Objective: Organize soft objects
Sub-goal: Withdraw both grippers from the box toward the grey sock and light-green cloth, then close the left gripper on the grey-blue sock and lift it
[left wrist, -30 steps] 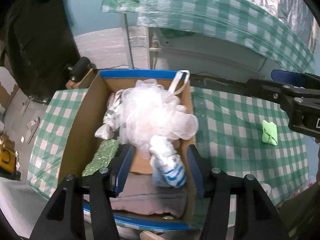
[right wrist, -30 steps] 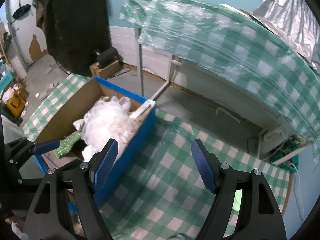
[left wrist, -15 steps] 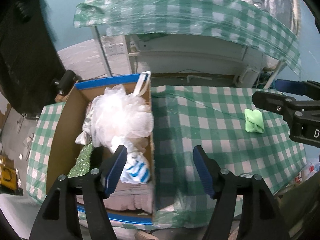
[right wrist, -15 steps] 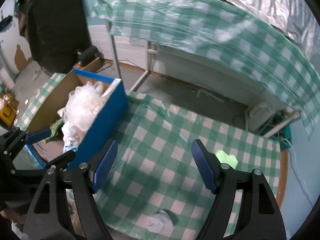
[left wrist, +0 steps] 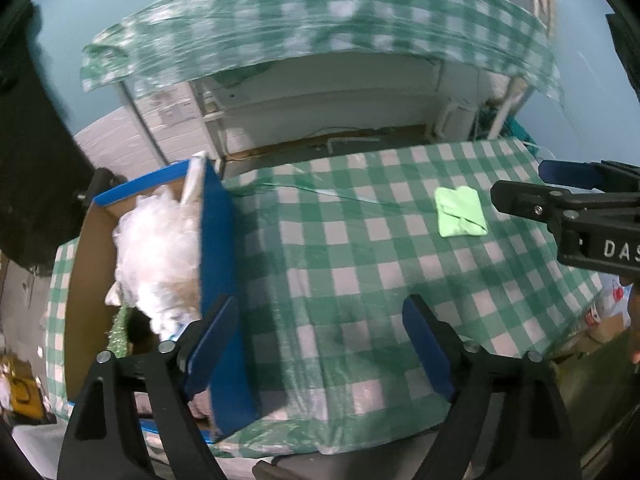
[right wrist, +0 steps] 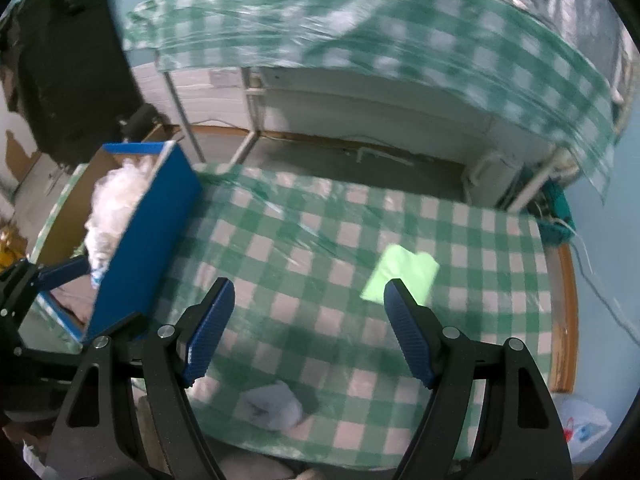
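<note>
A blue cardboard box (left wrist: 218, 240) stands at the table's left end and holds a white mesh puff (left wrist: 160, 248), a striped sock, a glittery green piece (left wrist: 120, 330) and a grey cloth. A folded light-green cloth (left wrist: 460, 212) lies on the checked tablecloth at the right; it also shows in the right wrist view (right wrist: 400, 274). A whitish-grey soft bundle (right wrist: 272, 406) lies near the table's front edge. My left gripper (left wrist: 320, 340) is open and empty beside the box's right wall. My right gripper (right wrist: 308, 328) is open and empty above the table, left of the green cloth.
The green-and-white checked table (right wrist: 280, 240) ends close in front and at the right. A second checked-covered table (right wrist: 360, 40) stands behind, across a strip of floor. The box (right wrist: 148, 248) is at the left. A plastic bag (right wrist: 584, 420) lies on the floor at the right.
Both grippers have swung right, away from the box and over the open tablecloth. The green cloth has come nearer in both views. Both stay open and empty.
</note>
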The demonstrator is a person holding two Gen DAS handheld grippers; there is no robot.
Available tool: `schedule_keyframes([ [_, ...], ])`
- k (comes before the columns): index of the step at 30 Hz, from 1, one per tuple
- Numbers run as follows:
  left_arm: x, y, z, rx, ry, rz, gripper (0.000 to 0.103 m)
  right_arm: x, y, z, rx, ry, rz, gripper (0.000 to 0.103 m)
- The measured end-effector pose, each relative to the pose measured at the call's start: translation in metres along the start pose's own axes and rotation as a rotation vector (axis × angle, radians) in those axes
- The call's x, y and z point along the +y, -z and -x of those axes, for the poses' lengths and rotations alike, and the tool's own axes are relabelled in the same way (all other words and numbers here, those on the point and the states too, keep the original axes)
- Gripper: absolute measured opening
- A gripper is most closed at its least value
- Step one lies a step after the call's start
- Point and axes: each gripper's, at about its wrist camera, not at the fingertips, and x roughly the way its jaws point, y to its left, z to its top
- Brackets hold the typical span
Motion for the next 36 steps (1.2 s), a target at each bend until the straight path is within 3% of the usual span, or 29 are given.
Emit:
schedule_keyframes([
  [7,-0.036,0.006,-0.011,0.047,0.099,-0.040,0.086,-0.041,0.024,-0.013,0.058,0.036,-0.082,0.076],
  [12,-0.060,0.019,-0.022,0.086,0.103,-0.092,0.086,-0.066,0.047,-0.026,0.107,0.055,-0.156,0.076],
  [24,-0.092,0.043,-0.047,0.187,0.202,-0.097,0.087,-0.079,0.069,-0.040,0.178,0.070,-0.212,0.076],
  [29,-0.104,0.054,-0.057,0.204,0.178,-0.140,0.087,-0.077,0.068,-0.041,0.176,0.066,-0.209,0.076],
  [36,-0.107,0.055,-0.074,0.228,0.174,-0.119,0.087,-0.078,0.073,-0.057,0.220,0.064,-0.220,0.076],
])
